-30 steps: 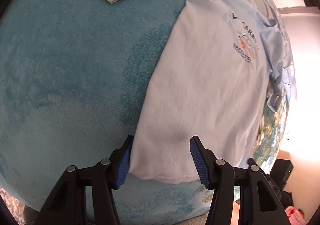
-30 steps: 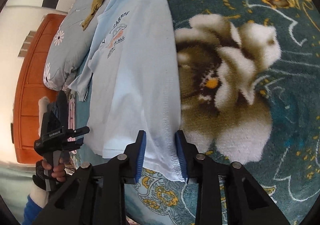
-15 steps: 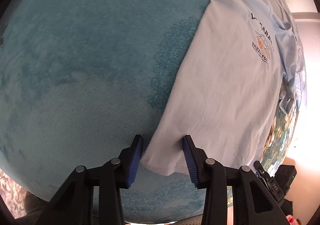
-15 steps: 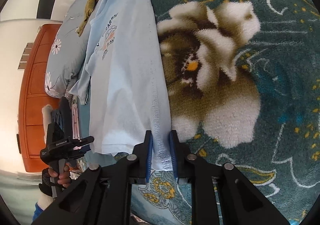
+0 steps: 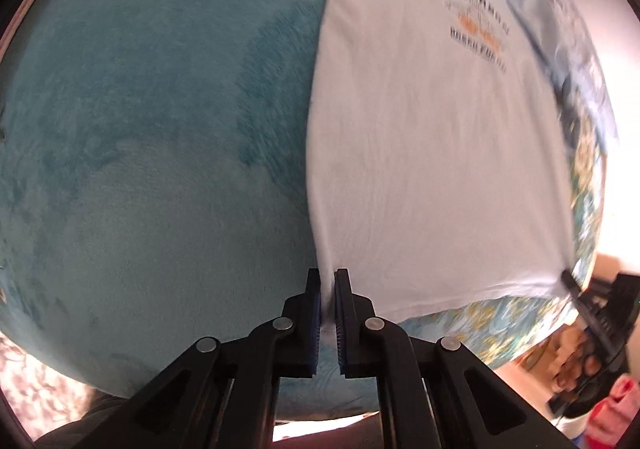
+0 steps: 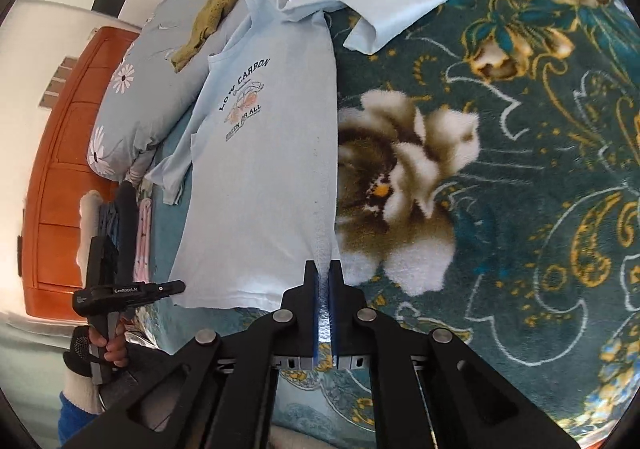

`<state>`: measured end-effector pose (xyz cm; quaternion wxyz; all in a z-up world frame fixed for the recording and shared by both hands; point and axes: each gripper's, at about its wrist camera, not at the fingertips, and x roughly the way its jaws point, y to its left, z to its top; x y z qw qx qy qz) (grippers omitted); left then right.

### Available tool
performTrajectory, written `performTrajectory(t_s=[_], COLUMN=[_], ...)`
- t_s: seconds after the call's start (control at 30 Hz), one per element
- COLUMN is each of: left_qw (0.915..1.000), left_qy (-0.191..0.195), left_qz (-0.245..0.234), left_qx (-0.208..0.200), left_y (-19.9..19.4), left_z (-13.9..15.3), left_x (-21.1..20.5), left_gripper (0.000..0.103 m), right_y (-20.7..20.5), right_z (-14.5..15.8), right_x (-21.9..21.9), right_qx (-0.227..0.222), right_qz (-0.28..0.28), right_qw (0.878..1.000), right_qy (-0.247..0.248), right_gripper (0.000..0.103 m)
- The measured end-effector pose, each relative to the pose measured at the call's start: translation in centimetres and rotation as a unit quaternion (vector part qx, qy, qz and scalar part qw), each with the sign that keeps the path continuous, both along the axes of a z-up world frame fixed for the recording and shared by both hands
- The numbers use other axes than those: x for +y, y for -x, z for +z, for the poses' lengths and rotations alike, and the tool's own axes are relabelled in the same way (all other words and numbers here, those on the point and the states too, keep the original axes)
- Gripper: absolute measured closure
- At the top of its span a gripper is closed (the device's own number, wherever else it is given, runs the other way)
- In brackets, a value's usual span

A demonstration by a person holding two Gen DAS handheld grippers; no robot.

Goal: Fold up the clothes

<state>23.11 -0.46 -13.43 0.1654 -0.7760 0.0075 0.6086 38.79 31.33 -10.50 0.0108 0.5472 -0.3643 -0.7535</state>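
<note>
A light blue T-shirt [image 5: 432, 153] with a printed chest logo lies flat on a teal blanket [image 5: 152, 153]; it also shows in the right wrist view [image 6: 264, 185]. My left gripper [image 5: 328, 281] is shut on the shirt's bottom hem at one corner. My right gripper [image 6: 324, 273] is shut on the hem at the other bottom corner. The hem is stretched taut between them and lifted slightly. One sleeve [image 6: 396, 5] lies spread to the side at the far end.
A floral pillow [image 6: 160, 89] with a mustard cloth [image 6: 216, 17] lies beyond the collar. An orange wooden headboard [image 6: 60, 185] stands at the left. The blanket has a large flower pattern [image 6: 404, 177]. Folded clothes [image 6: 140, 229] sit by the pillow.
Both grippers have closed on the shirt's bottom hem corners; the left one went from wide open to shut. The hem has been pulled taut and the views have shifted.
</note>
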Motion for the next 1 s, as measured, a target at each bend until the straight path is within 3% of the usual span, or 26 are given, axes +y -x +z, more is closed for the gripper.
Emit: performTrajectory(t_s=[0.13,0.23,0.37,0.5,0.6,0.67,0.7,0.73,0.8,0.9,1.0], left_qw=[0.9979,0.9986,0.9996,0.9990,0.9945,0.9866,0.9799,0.9716,0.9558,0.9337,0.9243], left_qy=[0.048,0.040,0.018,0.002,-0.010,-0.011,-0.007,-0.004,-0.011,-0.038,-0.042], left_qz=[-0.042,-0.033,-0.011,0.001,0.030,0.058,0.073,0.091,0.134,0.212,0.247], left_qx=[-0.011,0.007,0.022,0.044,0.100,0.152,0.185,0.218,0.262,0.286,0.288], left_y=[-0.8,-0.6,-0.2,0.2,0.6,1.1,1.3,1.7,3.6,3.9,4.8], left_z=[-1.1,-0.1,1.0,2.1,4.3,6.2,7.3,8.2,9.1,9.4,9.0], left_x=[1.9,2.1,2.0,2.6,2.3,1.9,1.7,0.4,-6.2,-12.2,-11.8], left_gripper=[0.096,0.093,0.090,0.051,0.049,0.049,0.049,0.047,0.044,0.041,0.041], right_y=[-0.7,-1.1,-0.8,0.1,1.1,2.7,3.7,4.7,6.5,8.6,9.9], right_z=[-2.7,-4.3,-4.0,-1.9,0.1,1.1,1.4,1.6,1.9,1.3,0.3], right_x=[0.3,0.1,0.1,0.1,0.4,1.4,2.1,3.0,5.0,8.9,12.0], right_qx=[-0.041,-0.056,-0.053,-0.032,-0.005,0.017,0.023,0.032,0.049,0.070,0.049], right_qz=[-0.002,-0.009,0.003,0.031,0.051,0.049,0.040,0.027,-0.007,-0.089,-0.144], right_qw=[0.999,0.998,0.999,0.999,0.996,0.994,0.993,0.993,0.992,0.989,0.984], right_qy=[-0.008,0.004,0.004,-0.029,-0.067,-0.098,-0.106,-0.110,-0.115,-0.091,-0.091], right_gripper=[0.099,0.099,0.098,0.095,0.092,0.081,0.070,0.067,0.067,0.066,0.066])
